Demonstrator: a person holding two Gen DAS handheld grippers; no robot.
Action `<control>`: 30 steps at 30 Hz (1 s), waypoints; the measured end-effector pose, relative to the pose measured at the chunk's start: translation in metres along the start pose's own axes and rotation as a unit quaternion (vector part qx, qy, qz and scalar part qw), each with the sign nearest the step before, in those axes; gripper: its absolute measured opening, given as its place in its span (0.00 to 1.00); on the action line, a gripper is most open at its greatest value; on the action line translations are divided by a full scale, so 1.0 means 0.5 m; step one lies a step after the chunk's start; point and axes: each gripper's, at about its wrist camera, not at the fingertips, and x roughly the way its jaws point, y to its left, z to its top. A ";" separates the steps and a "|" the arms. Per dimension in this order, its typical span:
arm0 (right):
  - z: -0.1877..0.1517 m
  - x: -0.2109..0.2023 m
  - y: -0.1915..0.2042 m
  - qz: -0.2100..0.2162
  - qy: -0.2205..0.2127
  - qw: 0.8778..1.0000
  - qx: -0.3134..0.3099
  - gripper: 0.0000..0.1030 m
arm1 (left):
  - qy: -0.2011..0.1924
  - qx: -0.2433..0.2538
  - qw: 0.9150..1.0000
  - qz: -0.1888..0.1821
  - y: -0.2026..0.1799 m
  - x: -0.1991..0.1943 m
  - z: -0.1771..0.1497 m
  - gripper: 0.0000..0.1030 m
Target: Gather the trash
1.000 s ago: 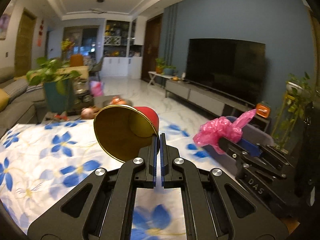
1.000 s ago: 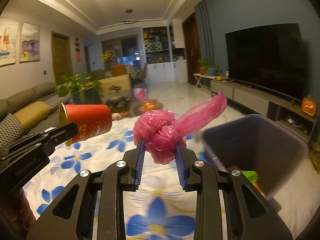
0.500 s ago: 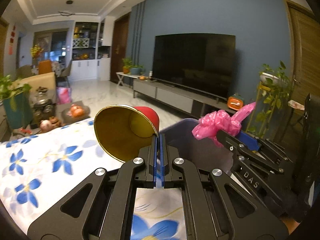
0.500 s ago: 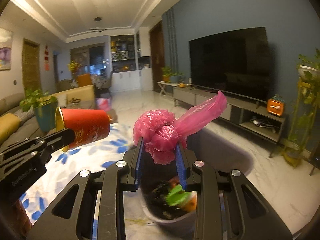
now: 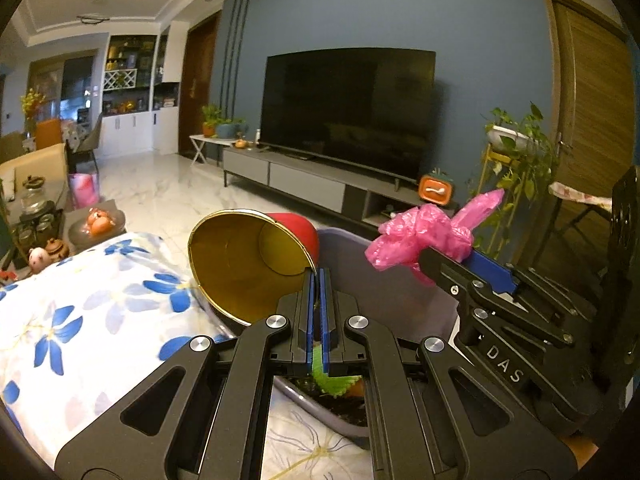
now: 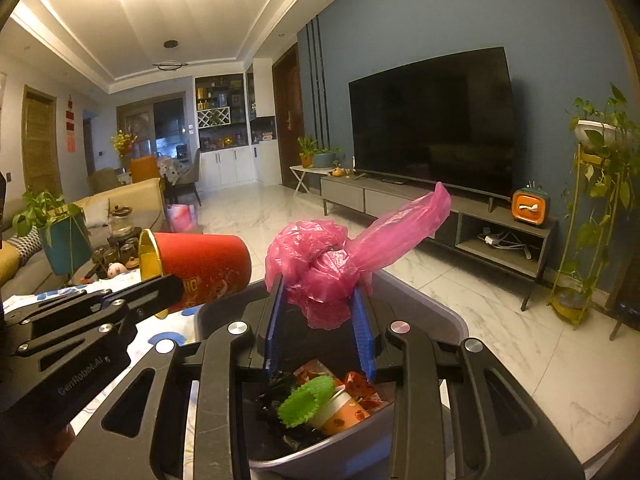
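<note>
Living room with dark television upper right, grey bin centre frame, my left gripper pinching red cup rim, my right gripper clamping pink bag.

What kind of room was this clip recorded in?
A home living room, most likely. A large wall-mounted TV hangs over a low media console, a sofa sits at the left, and potted plants stand on the marble floor.

Left gripper fingers nearly together; right gripper fingers apart.
</note>
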 end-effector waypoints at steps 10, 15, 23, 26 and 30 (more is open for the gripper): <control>-0.008 0.021 -0.014 -0.005 0.005 1.000 0.011 0.51 | 0.023 0.013 1.000 -0.005 -0.001 0.033 -0.032 0.20; -0.017 0.012 -0.012 -0.009 0.012 1.000 0.008 0.71 | 0.007 -0.007 0.999 0.053 0.024 -0.011 -0.046 0.69; -0.031 -0.049 0.035 -0.019 0.005 1.000 -0.013 0.95 | -0.006 -0.031 0.984 0.178 0.054 -0.147 -0.093 0.85; -0.035 -0.071 0.054 -0.017 0.015 1.000 -0.021 0.95 | -0.012 -0.047 0.979 0.197 0.063 -0.205 -0.108 0.88; -0.043 -0.106 0.089 -0.017 0.022 0.999 -0.034 0.95 | -0.031 -0.056 0.970 0.233 0.065 -0.289 -0.121 0.92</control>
